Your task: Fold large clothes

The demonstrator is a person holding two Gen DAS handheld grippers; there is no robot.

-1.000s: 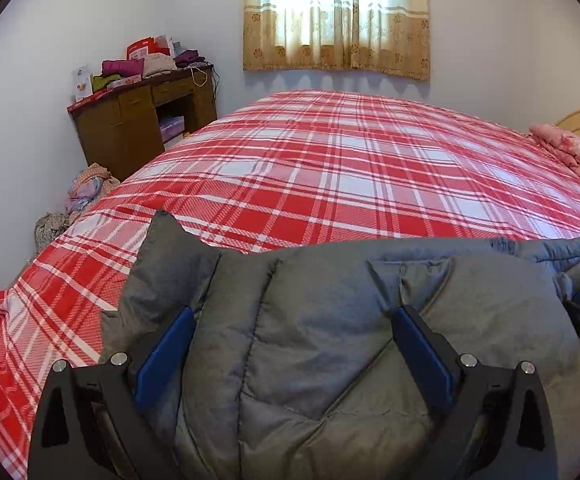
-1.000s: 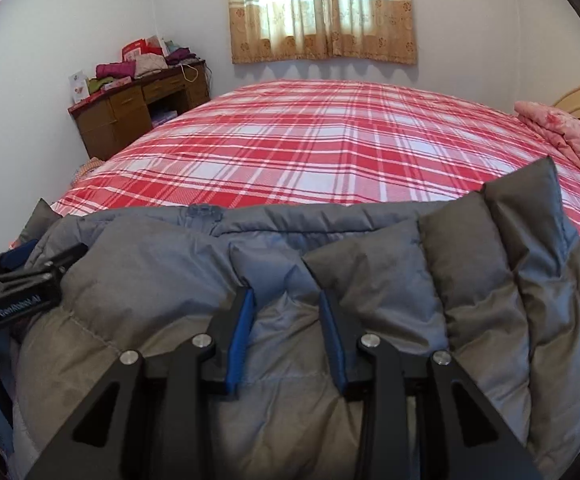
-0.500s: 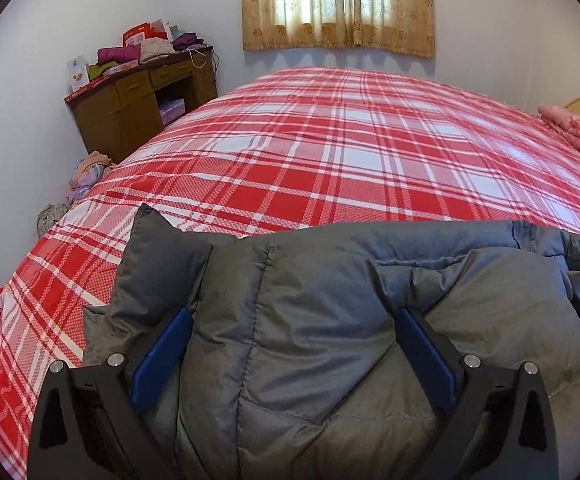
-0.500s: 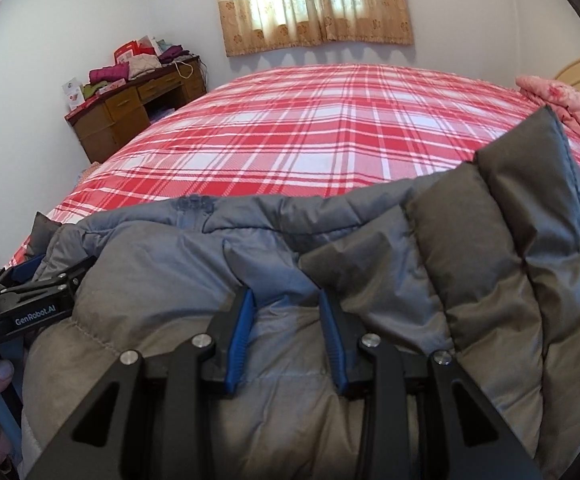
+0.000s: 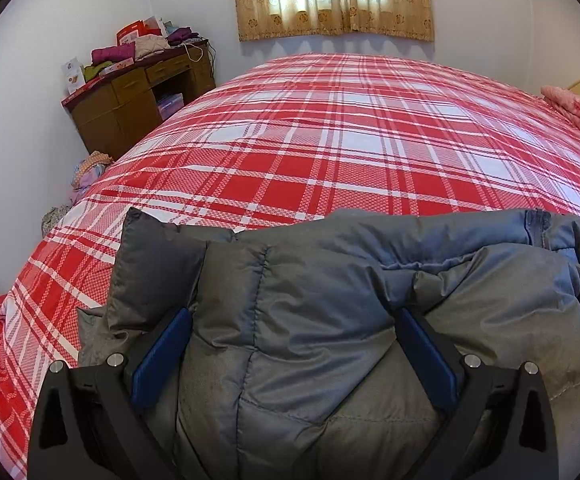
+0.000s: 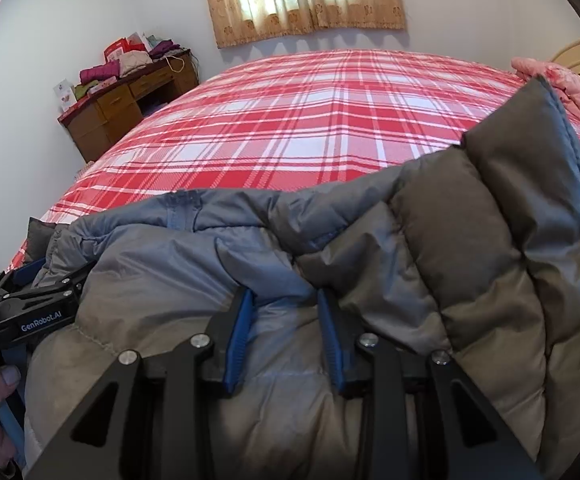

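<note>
A grey quilted down jacket (image 5: 330, 320) fills the lower half of both views, held above the near edge of the red plaid bed (image 5: 330, 140). My left gripper (image 5: 294, 344) has its jaws wide apart, with a thick fold of the jacket bulging between its blue pads (image 5: 162, 356). My right gripper (image 6: 286, 320) is shut on a bunched fold of the jacket (image 6: 370, 260) near the collar zip. The left gripper (image 6: 38, 304) shows at the left edge of the right wrist view.
The bed (image 6: 310, 120) stretches ahead to a curtained window (image 5: 330, 0). A brown desk (image 5: 138, 96) piled with clothes stands at the left wall, with more clothes heaped on the floor (image 5: 86, 172). A pink quilt (image 5: 578, 116) lies at the headboard, right.
Both grippers have risen and tipped forward with the jacket, so more of the bed shows. The jacket's top edge has lifted. The jaws keep the same spacing.
</note>
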